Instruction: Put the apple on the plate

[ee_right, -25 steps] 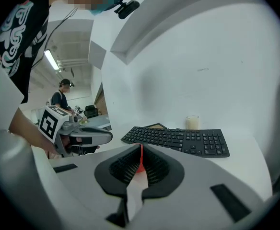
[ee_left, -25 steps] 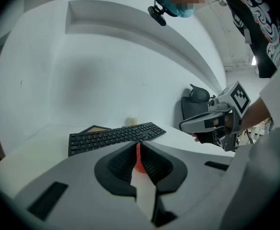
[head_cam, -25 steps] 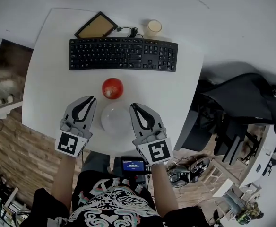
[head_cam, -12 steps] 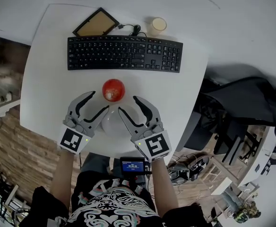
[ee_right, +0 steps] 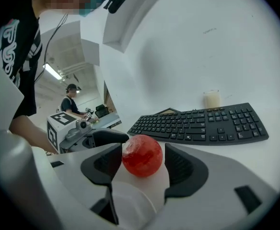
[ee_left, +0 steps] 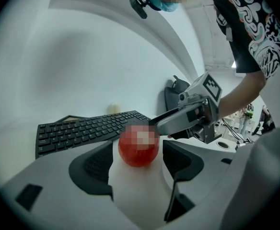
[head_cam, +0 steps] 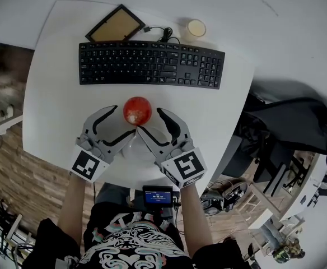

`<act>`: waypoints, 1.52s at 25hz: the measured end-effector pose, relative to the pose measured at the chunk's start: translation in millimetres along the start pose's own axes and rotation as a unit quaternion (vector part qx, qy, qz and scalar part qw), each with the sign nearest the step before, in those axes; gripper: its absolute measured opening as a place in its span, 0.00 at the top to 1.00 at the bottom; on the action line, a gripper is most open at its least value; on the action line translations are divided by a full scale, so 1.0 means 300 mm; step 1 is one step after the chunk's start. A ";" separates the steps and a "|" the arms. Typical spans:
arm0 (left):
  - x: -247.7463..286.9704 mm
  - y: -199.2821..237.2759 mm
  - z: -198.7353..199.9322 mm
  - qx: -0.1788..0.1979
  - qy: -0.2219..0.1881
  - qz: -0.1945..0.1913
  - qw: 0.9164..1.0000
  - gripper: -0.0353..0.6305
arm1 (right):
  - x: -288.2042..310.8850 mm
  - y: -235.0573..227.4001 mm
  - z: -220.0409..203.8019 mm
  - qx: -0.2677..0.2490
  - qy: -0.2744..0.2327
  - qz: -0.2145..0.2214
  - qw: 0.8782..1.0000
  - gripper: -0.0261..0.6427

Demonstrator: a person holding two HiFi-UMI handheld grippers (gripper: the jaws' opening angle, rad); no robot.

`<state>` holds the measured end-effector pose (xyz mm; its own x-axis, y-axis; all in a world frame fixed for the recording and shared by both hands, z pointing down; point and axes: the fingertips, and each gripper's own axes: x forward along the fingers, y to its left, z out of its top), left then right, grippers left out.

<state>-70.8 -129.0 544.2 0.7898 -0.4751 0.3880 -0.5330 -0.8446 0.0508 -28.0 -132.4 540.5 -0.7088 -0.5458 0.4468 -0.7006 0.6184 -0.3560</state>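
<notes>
A red apple lies on the white table, just beyond a white plate near the front edge. Over the plate both grippers point toward the apple. My left gripper is open to the apple's left, my right gripper open to its right, and their inner fingers nearly meet in front of it. Both pairs of jaws have just been opening and no pad touches the fruit. The apple shows ahead between the jaws in the left gripper view, and the apple likewise in the right gripper view.
A black keyboard spans the table behind the apple. Further back are a framed cork board and a pale cup. A dark office chair stands off the table's right side.
Both grippers went from shut to wide open. They moved forward and inward over the plate, so their tips now flank the apple.
</notes>
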 end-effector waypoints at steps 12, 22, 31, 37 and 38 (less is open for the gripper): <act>0.062 -0.001 -0.020 0.002 0.015 -0.037 0.999 0.46 | 0.075 -0.004 0.023 0.039 0.001 0.035 0.999 0.54; 0.078 -0.006 -0.022 0.000 0.012 -0.045 0.999 0.47 | 0.073 -0.008 0.002 0.064 0.006 0.044 0.997 0.54; 0.084 -0.013 0.008 0.003 0.010 -0.045 0.999 0.47 | 0.051 -0.007 0.006 0.055 0.007 0.030 0.998 0.54; 0.068 -0.030 0.062 0.008 -0.004 -0.044 0.999 0.47 | 0.011 0.011 0.047 0.047 -0.007 0.020 0.999 0.55; 0.064 -0.035 0.075 0.009 -0.006 -0.044 0.999 0.47 | 0.001 0.015 0.058 0.045 -0.009 0.019 0.999 0.54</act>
<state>-43.3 -134.9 530.3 0.8367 -0.4025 0.3714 -0.4567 -0.8871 0.0674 -32.8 -139.5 524.8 -0.7358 -0.5340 0.4165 -0.6772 0.5860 -0.4450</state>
